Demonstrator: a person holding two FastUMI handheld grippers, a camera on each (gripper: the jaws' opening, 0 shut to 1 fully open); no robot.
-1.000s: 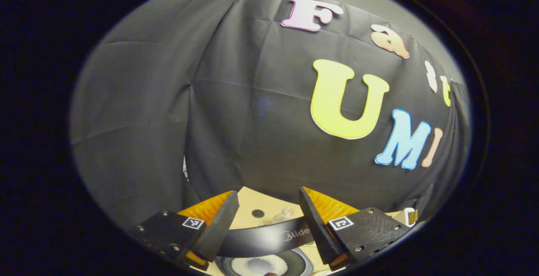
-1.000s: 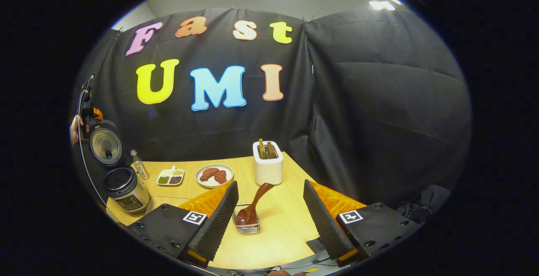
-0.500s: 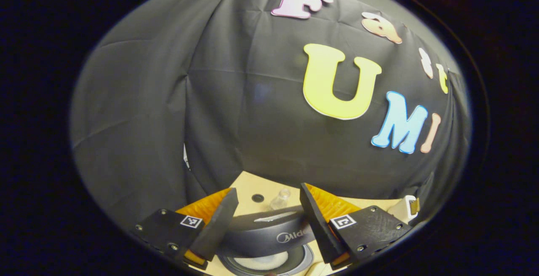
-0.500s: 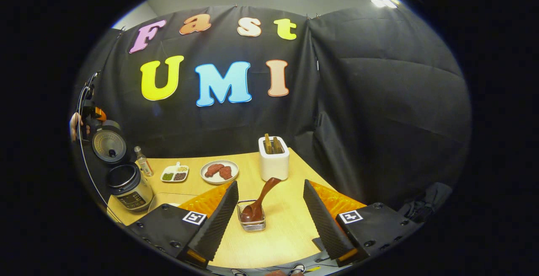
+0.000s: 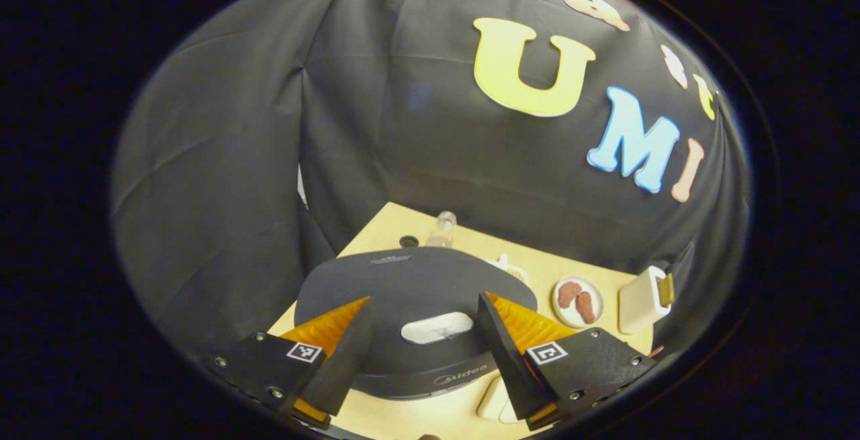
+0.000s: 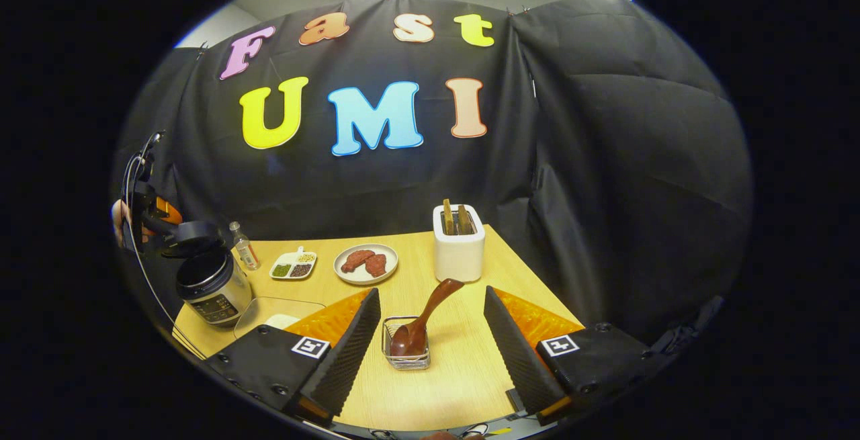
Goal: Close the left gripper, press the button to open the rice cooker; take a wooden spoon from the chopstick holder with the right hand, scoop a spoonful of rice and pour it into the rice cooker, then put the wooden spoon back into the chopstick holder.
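The rice cooker (image 5: 403, 332) lid hides its pot, and the left claw's (image 5: 420, 353) fingers cover the lid's sides.

One rice cooker (image 6: 213, 285), one wooden spoon (image 6: 422, 319), one plate (image 6: 366, 265), one bottle (image 6: 244, 255).

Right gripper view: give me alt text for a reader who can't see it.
Open right tongs hover over a wooden table, framing a wooden spoon that leans bowl-down in a small wire holder. Behind stand a white toaster and a plate of meat; far left, a rice cooker.
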